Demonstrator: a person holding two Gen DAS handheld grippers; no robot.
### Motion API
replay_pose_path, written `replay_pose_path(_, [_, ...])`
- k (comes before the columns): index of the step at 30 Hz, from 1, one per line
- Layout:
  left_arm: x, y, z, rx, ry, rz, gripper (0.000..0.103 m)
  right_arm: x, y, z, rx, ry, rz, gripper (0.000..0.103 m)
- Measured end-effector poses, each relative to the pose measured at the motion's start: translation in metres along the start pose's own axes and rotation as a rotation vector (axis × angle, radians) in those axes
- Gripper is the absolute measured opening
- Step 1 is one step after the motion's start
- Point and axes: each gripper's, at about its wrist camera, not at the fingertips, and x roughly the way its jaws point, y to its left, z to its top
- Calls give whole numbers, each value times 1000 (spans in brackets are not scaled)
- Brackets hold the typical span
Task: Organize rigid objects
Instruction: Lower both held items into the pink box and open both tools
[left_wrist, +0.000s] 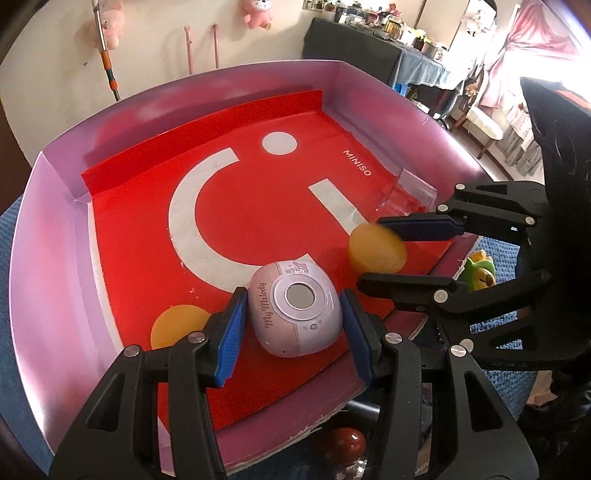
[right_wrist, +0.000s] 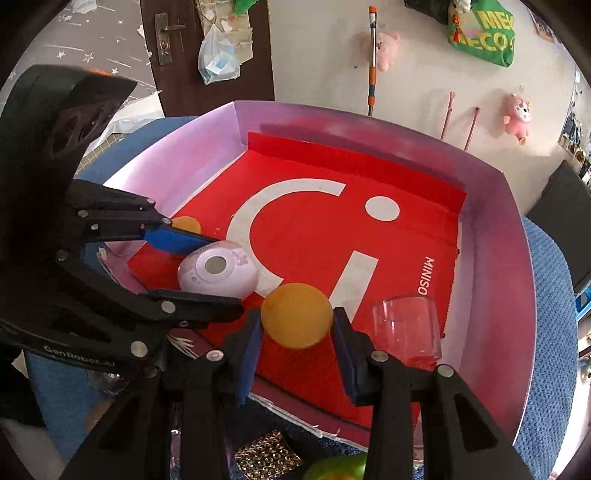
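Note:
A pink-walled box (left_wrist: 55, 258) lined with a red MINISO sheet (left_wrist: 258, 192) fills both views. My left gripper (left_wrist: 293, 302) is shut on a pale pink rounded "My Melody" device (left_wrist: 295, 314), just above the red sheet near the box's front edge. To its right, my right gripper (left_wrist: 371, 253) is shut on an orange ball (left_wrist: 376, 251). In the right wrist view the ball (right_wrist: 295, 315) sits between the right gripper's (right_wrist: 296, 314) blue pads. The left gripper (right_wrist: 227, 273) holds the device (right_wrist: 218, 269) at the left. A second orange ball (left_wrist: 177, 325) lies in the box.
A clear glass (right_wrist: 406, 328) stands inside the box near its front right. Outside the front edge, on the blue mat (right_wrist: 550, 295), lie a dark red egg-shaped object (left_wrist: 345, 445), a green and yellow toy (left_wrist: 478, 273) and a gold studded item (right_wrist: 269, 458).

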Motion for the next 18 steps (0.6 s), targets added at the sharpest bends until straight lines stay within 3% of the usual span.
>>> replay_pose_path(18, [0, 3, -1, -3, 4, -10, 49, 3, -2, 1, 2, 15, 23, 42])
